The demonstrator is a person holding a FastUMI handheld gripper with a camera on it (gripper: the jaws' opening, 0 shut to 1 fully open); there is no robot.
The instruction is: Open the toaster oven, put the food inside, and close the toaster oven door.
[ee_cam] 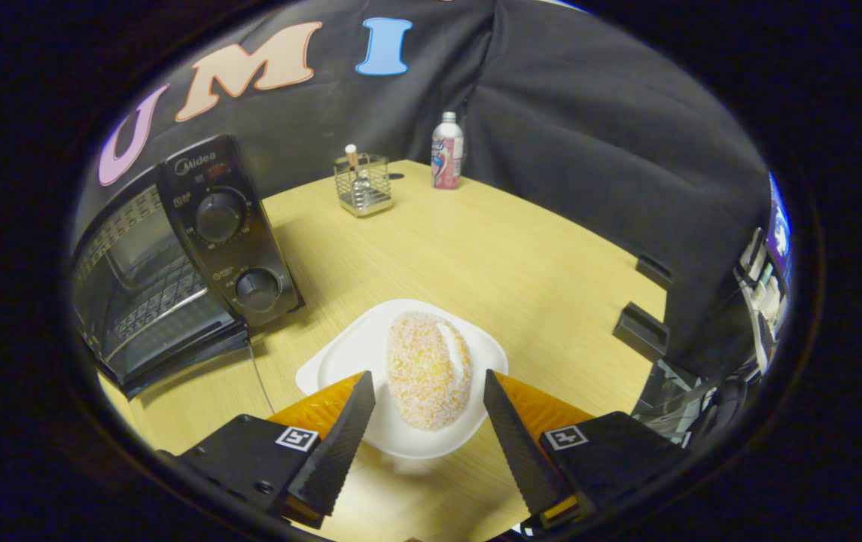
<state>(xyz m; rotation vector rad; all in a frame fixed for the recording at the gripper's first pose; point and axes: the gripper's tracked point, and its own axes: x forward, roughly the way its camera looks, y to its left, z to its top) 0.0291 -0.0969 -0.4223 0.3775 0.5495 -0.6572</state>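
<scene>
Fingers (429, 384): black, serrated, spread wide; they flank the bun with a gap on each side.
Bun (428, 369): oval, crumb-coated, orange-white; lies on the plate between the fingertips.
Plate (348, 354): white, rounded-square, smooth.
Oven (175, 263): black; door down; wire rack visible; ahead-left of the fingers.
Tabletop (491, 256): pale wood-grain; bare beyond the plate up to the wire basket (362, 184) and bottle (447, 151).

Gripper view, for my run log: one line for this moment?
claw: open, straddling pastry | pastry: on plate | toaster oven: door open
</scene>
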